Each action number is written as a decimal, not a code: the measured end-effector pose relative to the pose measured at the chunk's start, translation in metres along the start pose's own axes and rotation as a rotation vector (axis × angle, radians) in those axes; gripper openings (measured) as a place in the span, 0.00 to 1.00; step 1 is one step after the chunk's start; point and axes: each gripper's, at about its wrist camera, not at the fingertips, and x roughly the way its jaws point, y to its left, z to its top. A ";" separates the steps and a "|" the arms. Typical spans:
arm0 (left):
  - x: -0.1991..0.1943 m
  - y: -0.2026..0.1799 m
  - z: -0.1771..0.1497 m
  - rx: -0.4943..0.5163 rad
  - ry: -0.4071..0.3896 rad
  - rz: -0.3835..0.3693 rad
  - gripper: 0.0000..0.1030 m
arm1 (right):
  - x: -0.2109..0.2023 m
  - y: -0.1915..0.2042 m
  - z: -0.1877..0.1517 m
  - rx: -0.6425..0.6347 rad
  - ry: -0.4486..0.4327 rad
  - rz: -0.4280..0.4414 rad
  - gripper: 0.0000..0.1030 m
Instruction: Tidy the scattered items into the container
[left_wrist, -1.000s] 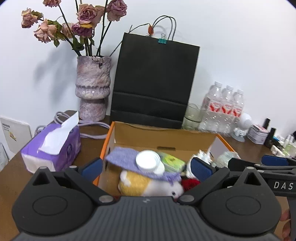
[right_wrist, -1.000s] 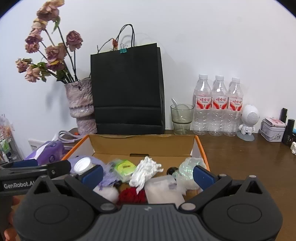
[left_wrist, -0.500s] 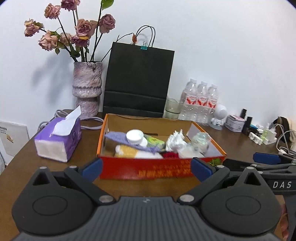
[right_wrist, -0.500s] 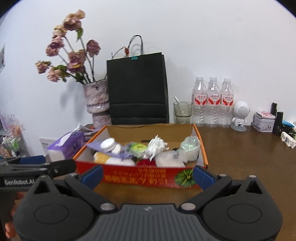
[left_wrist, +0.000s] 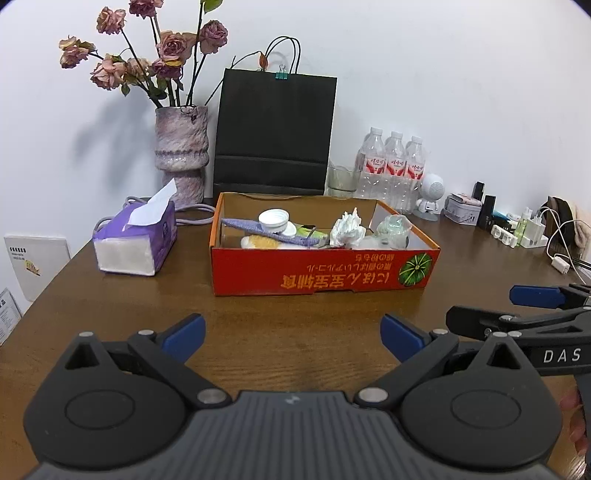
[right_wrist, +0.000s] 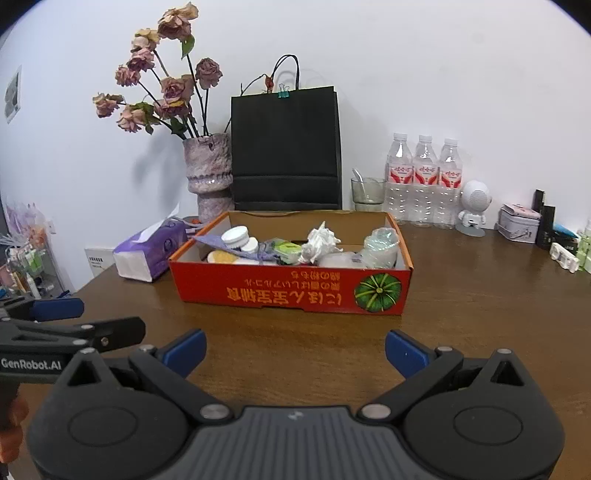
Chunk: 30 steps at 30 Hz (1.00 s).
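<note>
A brown wooden table (left_wrist: 110, 306) set against a white wall fills both views, and more of its bare top now lies in front of the cameras than a second ago, when both grippers hung directly over the box and only its contents showed. Nearest the lens, the left gripper (left_wrist: 291, 334) is spread wide with nothing between its blue pads, low over the near edge of the table; the right gripper (right_wrist: 295, 349) is likewise wide open and empty, alongside it to the right. Both have pulled back toward the near side, so the whole red front of the cardboard box (left_wrist: 321, 275), printed with a green pumpkin, has come into sight at mid-table, well apart from the fingertips. Inside the box, left to right: a yellow-and-white plush (right_wrist: 221, 256) at the near left, a purple cloth (left_wrist: 266, 230) draped over it, a white jar (left_wrist: 273, 218) resting on the cloth, a green packet (right_wrist: 286, 246), crumpled white paper (left_wrist: 347, 230) standing near the middle, and a clear plastic bag (right_wrist: 380, 245) at the right end. Left of the box lies a purple tissue pack (left_wrist: 135, 240). Farther back, against the wall, stand a mottled vase of dried roses (left_wrist: 181, 155), a black paper bag (left_wrist: 275, 133), a glass (right_wrist: 367, 192), three water bottles (right_wrist: 424, 173) and a small white robot figure (right_wrist: 474, 206).
</note>
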 end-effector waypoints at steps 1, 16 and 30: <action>-0.002 -0.001 -0.001 -0.002 -0.003 0.004 1.00 | -0.002 0.001 -0.002 -0.001 -0.001 -0.003 1.00; -0.012 -0.003 -0.007 0.005 -0.017 0.030 1.00 | -0.013 0.005 -0.010 -0.013 -0.026 -0.025 1.00; -0.011 -0.003 -0.006 -0.010 -0.006 0.019 1.00 | -0.014 0.004 -0.009 -0.010 -0.032 -0.027 1.00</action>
